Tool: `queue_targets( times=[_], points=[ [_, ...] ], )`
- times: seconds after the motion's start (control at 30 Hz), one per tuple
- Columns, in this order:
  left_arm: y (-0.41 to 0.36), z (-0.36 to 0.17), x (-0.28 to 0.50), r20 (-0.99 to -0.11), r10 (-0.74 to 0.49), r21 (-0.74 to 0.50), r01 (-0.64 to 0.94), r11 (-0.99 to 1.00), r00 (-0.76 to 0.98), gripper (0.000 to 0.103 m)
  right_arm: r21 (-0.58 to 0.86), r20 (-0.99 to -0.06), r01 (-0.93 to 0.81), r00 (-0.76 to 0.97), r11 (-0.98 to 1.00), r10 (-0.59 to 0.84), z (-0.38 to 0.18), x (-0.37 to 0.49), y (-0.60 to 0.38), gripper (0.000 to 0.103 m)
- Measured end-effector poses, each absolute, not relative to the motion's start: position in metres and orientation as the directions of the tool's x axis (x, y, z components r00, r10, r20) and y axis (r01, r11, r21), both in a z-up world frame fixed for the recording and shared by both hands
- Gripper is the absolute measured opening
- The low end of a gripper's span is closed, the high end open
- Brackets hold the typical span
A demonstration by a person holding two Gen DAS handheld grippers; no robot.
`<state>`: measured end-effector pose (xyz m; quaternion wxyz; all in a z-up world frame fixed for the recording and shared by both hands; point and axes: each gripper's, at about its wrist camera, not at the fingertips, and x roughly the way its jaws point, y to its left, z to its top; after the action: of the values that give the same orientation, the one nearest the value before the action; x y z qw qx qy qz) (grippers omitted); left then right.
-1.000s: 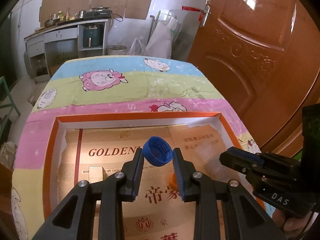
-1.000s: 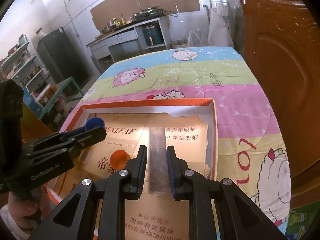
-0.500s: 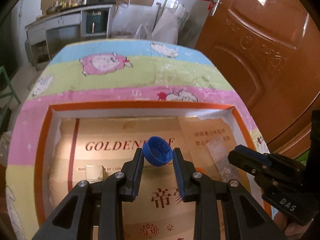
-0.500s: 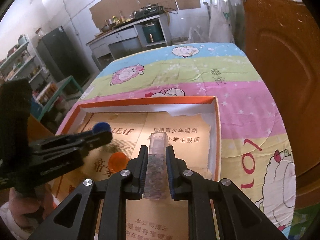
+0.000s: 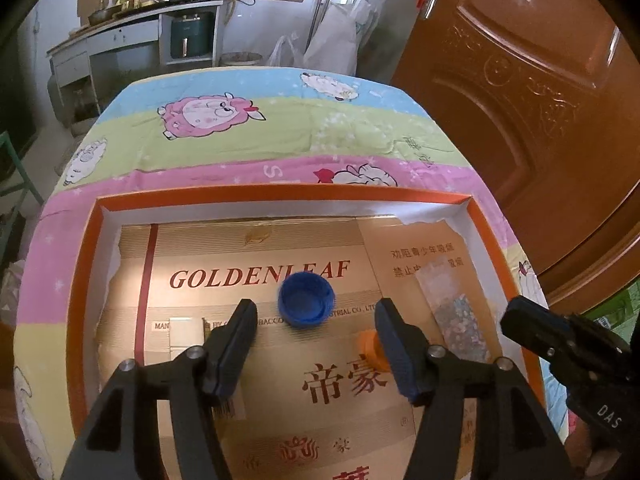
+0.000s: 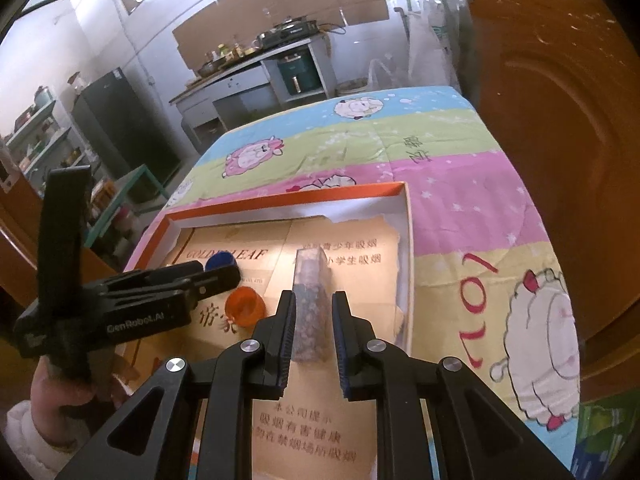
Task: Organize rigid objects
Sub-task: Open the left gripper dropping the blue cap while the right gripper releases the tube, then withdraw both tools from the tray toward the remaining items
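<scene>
A blue bottle cap lies open side up on the cardboard floor of an orange-rimmed tray. My left gripper straddles the cap; its jaws are opening and the pads stand well clear of it. An orange cap is half hidden behind the left gripper's right finger. A long clear box holding glittery bits sits between the pads of my right gripper, which is shut on it. The box's far end reaches past the fingertips. In the right wrist view the blue cap and orange cap lie beside the left gripper.
The tray rests on a striped cloth with cartoon sheep. A brown wooden door stands close on the right. A kitchen counter lines the back wall. A hand in a white sleeve holds the left gripper.
My left gripper has let go of the blue cap and spread wide; the cap now lies on the cardboard. The right gripper stays shut around the clear box.
</scene>
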<state>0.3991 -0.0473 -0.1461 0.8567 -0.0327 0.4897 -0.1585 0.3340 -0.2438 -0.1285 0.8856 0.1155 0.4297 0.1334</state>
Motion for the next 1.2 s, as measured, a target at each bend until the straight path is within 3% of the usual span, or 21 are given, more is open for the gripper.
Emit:
queue_targets(
  times=[0.6,0.87,1.0,1.2],
  points=[
    [-0.042,-0.096,0.343,-0.763,-0.347,-0.239,0.262,0.935,0.546,0.061,0.305,-0.707,-0.134,0.632,0.943,0.318,-0.094,0.274,-0.246,0.019],
    [-0.029,-0.078,0.302,-0.731,-0.366,-0.255,0.268,0.929,0.575,0.061,0.288,-0.702,-0.149,0.639,0.946,0.314,-0.08,0.239,-0.235,0.025],
    [-0.019,-0.073,0.284,-0.719,-0.376,-0.268,0.266,0.926,0.584,0.061,0.279,-0.702,-0.152,0.642,0.948,0.309,-0.075,0.224,-0.23,0.032],
    [-0.008,-0.067,0.263,-0.71,-0.384,-0.282,0.261,0.923,0.59,0.061,0.269,-0.699,-0.154,0.648,0.951,0.303,-0.07,0.203,-0.224,0.033]
  ],
)
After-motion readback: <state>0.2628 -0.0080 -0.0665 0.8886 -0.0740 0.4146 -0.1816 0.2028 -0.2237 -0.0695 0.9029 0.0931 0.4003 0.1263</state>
